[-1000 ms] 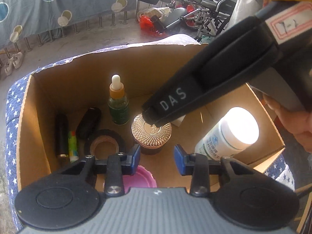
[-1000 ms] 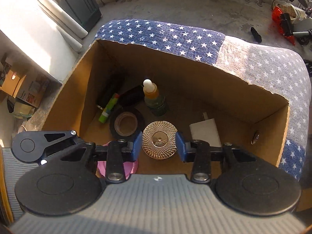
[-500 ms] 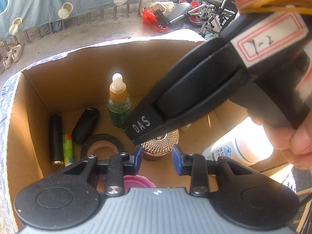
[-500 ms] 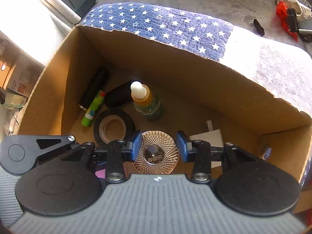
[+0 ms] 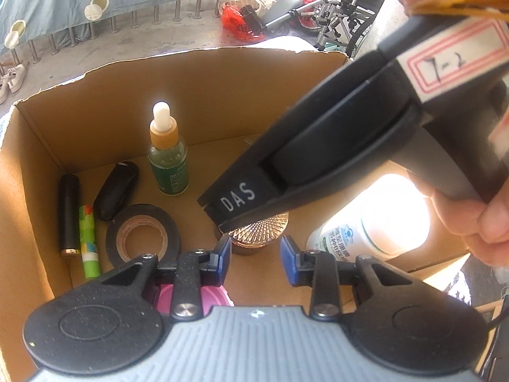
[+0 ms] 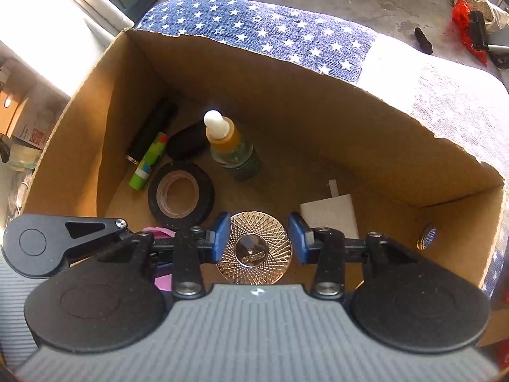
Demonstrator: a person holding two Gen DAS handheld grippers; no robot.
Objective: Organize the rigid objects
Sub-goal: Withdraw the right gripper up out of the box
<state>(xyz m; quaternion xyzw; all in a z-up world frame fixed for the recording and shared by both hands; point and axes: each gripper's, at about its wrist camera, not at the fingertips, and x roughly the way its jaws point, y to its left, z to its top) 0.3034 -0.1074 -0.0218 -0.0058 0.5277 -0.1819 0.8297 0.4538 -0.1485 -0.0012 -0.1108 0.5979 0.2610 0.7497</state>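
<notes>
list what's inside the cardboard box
Dropper bottle, tape roll, glue stick, two black items, gold-lidded jar, white block, white bottle. A pink lid is mostly covered.

The pink lid [image 5: 191, 299] (bottom centre) sits mostly hidden behind the left gripper [image 5: 254, 256]; white bottle [image 5: 375, 222] glare-washed.

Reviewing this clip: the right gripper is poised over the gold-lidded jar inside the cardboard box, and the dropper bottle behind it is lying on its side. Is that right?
Not quite. The dropper bottle stands upright, white tip up, as both wrist views show. The rest holds: the right gripper sits over the gold-lidded jar in the cardboard box, its fingers either side of the lid.
</notes>
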